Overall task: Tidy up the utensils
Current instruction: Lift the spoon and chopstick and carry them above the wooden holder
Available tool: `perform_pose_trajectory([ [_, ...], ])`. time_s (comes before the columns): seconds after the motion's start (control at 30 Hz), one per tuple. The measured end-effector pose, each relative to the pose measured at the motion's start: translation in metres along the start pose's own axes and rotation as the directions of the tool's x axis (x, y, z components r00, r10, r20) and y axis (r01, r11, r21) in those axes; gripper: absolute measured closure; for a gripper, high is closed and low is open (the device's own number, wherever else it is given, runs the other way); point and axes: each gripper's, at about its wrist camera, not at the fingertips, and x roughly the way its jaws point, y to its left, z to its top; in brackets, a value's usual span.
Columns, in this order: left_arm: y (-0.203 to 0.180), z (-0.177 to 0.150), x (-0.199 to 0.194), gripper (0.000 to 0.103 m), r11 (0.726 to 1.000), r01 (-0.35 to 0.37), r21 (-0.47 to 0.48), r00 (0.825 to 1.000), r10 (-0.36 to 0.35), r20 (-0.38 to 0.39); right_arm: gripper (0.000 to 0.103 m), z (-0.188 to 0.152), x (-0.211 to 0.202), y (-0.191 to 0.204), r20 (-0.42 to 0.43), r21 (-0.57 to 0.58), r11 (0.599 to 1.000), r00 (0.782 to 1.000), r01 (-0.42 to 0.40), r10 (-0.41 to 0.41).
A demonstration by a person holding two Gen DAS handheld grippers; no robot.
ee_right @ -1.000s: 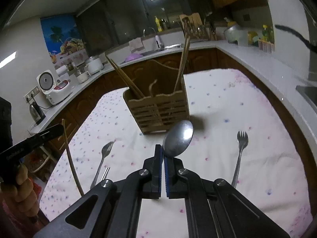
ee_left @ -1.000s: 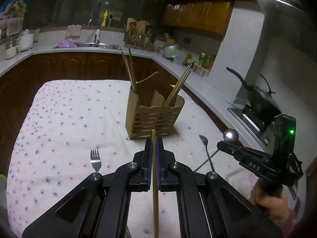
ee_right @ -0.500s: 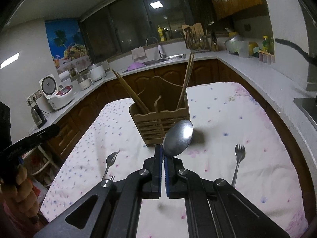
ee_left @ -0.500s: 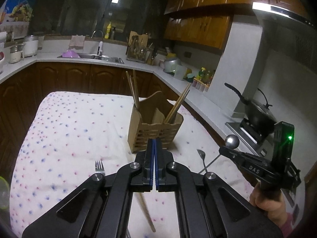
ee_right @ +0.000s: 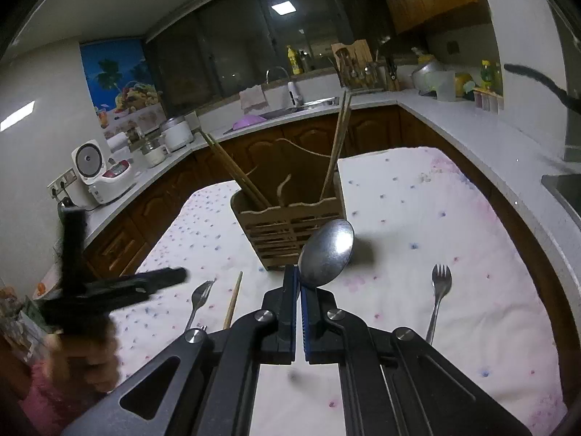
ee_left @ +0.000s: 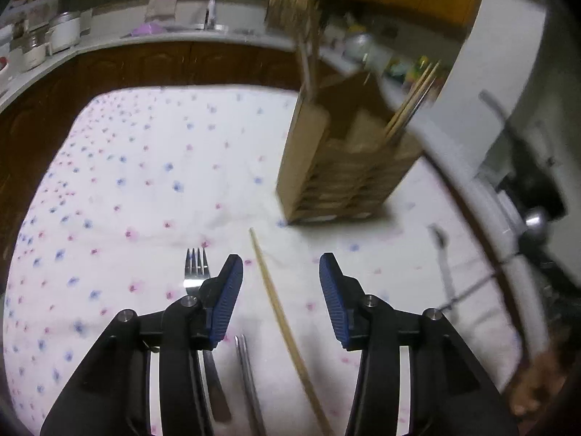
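A loose chopstick [ee_left: 279,309] lies on the cloth-covered surface [ee_left: 145,167], between the just-opened jaws of the left tool [ee_left: 279,283], untouched; the right tool [ee_right: 298,287] is clamped on a spoon [ee_right: 326,252]; next, the chopstick must be gripped and carried to the wooden holder [ee_right: 290,229].

A glossy metal spoon [ee_right: 326,254], a slatted light wooden utensil holder [ee_right: 290,229], and a matt dotted white cloth [ee_left: 145,181] on the tabletop.
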Motion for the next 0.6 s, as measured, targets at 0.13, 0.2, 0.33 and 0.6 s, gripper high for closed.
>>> perform_pose_trajectory([
  [0.13, -0.004, 0.007, 0.052, 0.061, 0.998, -0.054, 0.029, 0.995, 0.056, -0.077, 0.101, 0.000, 0.004, -0.008, -0.010, 0.015, 1.000, 1.000, 0.002, -0.002],
  [0.2, -0.004, 0.009, 0.075, 0.065, 0.996, -0.083, 0.045, 0.990, 0.088, -0.115, 0.101, 0.000, 0.006, -0.013, -0.014, 0.023, 1.000, 1.000, 0.007, -0.006],
  [0.33, -0.001, 0.010, 0.106, 0.089, 0.992, -0.111, 0.059, 0.977, 0.120, -0.177, 0.101, -0.001, 0.007, -0.022, -0.019, 0.044, 0.999, 1.000, 0.010, -0.009],
  [0.6, 0.000, 0.012, 0.096, 0.099, 0.993, -0.099, 0.064, 0.986, 0.106, -0.129, 0.101, 0.000, 0.009, -0.026, -0.019, 0.060, 0.998, 1.000, 0.000, 0.001],
])
